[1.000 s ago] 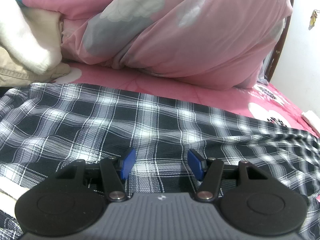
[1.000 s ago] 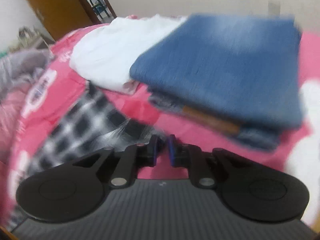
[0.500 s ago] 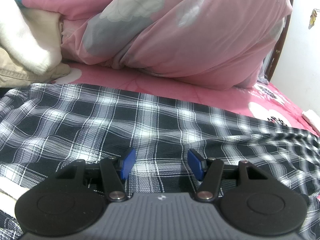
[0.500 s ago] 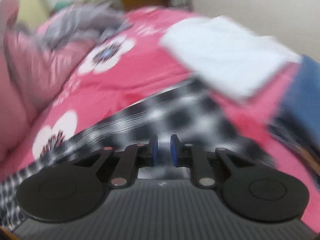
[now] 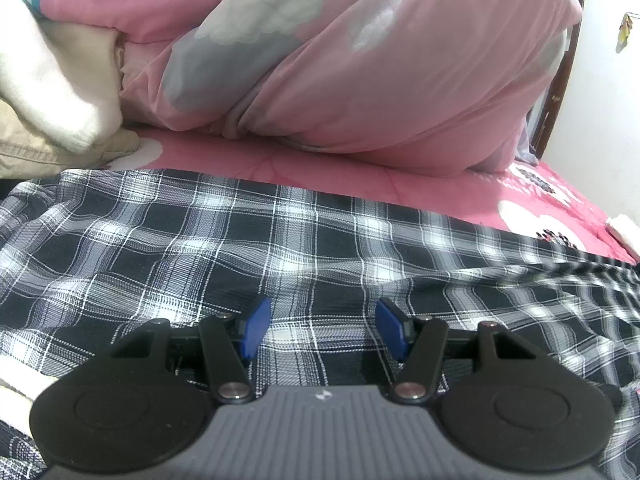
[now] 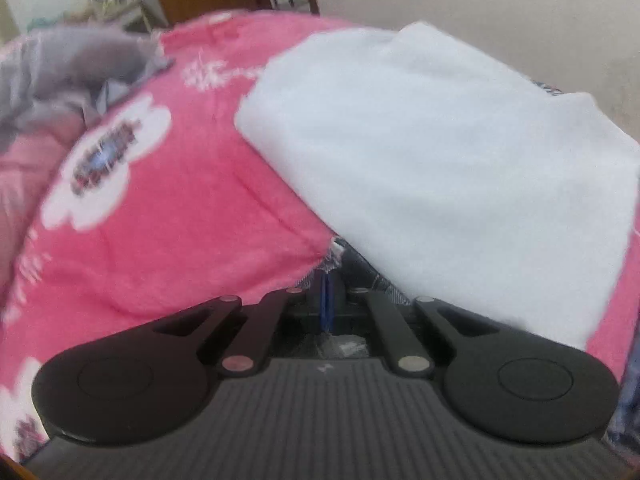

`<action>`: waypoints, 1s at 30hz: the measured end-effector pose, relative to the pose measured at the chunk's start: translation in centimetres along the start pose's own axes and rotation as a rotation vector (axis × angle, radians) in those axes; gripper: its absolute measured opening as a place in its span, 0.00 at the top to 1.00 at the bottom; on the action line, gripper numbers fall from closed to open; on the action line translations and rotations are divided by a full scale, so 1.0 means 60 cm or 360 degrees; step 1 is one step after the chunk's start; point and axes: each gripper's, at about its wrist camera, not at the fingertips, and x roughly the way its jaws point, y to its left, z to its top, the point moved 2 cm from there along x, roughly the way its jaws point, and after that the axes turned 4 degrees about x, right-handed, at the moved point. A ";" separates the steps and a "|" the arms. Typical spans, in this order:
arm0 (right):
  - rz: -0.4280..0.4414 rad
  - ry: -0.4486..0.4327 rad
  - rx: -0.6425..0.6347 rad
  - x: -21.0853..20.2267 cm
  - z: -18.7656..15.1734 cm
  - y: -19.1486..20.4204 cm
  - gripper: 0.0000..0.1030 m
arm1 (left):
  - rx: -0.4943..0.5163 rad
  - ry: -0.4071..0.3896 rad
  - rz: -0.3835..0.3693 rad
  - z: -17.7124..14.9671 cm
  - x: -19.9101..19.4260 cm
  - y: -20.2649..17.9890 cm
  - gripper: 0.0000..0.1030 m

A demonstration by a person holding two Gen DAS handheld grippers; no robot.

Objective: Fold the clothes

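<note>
Fold in progress on the checked garment, black-and-white plaid, spread flat across the pink bedspread directly under my left fingers. Left fingers stand about half open, blue pads apart with bare plaid between them, nothing gripped; they hover low over the cloth near its middle. My right fingers are drawn in to a narrow slit, and a scrap of the plaid edge shows pinched at the pad tips; the frame is blurred, so I read this as a hold on the hem, not a certainty. In the right view the folded white towel lies just beyond the fingers on the flowered bedspread, with a grey bundle farther off to the left. In the left view the pink quilt is heaped behind the garment, with cream and beige clothes at the far left. Judgement: the step in hand is carrying one side of the garment over. Next move calls for laying that edge down square on the body of the cloth, with the left fingers pinning or smoothing the fold line so it does not drag or bunch.
</note>
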 end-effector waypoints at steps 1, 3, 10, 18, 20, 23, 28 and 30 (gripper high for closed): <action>0.0040 0.0002 0.0003 -0.014 -0.004 0.003 0.95 | 0.0000 0.0000 0.0000 0.000 0.000 0.000 0.42; 0.0166 0.0103 -0.0144 -0.049 -0.035 0.034 0.95 | -0.0001 0.0000 -0.0002 0.000 0.000 0.001 0.42; 0.0210 0.0343 -0.0422 -0.006 -0.108 0.139 1.00 | 0.0001 0.0001 -0.0020 0.001 0.000 0.001 0.38; 0.0227 0.0233 -0.0339 -0.090 -0.098 0.190 0.94 | -0.0017 -0.0005 -0.0090 0.001 0.001 0.003 0.27; 0.0379 0.0364 -0.0505 -0.130 -0.158 0.241 0.94 | -0.0016 -0.0007 -0.0087 0.001 0.001 0.002 0.27; 0.0508 0.0516 -0.0716 -0.128 -0.241 0.327 0.94 | -0.0013 -0.0010 -0.0081 0.001 0.000 0.001 0.27; 0.0406 0.0402 -0.0604 -0.045 -0.245 0.406 1.00 | -0.0002 -0.0035 -0.0063 0.003 -0.007 -0.002 0.27; 0.0387 0.0349 -0.0493 -0.054 -0.228 0.413 0.96 | 0.0034 -0.0067 -0.0043 0.007 -0.020 -0.006 0.26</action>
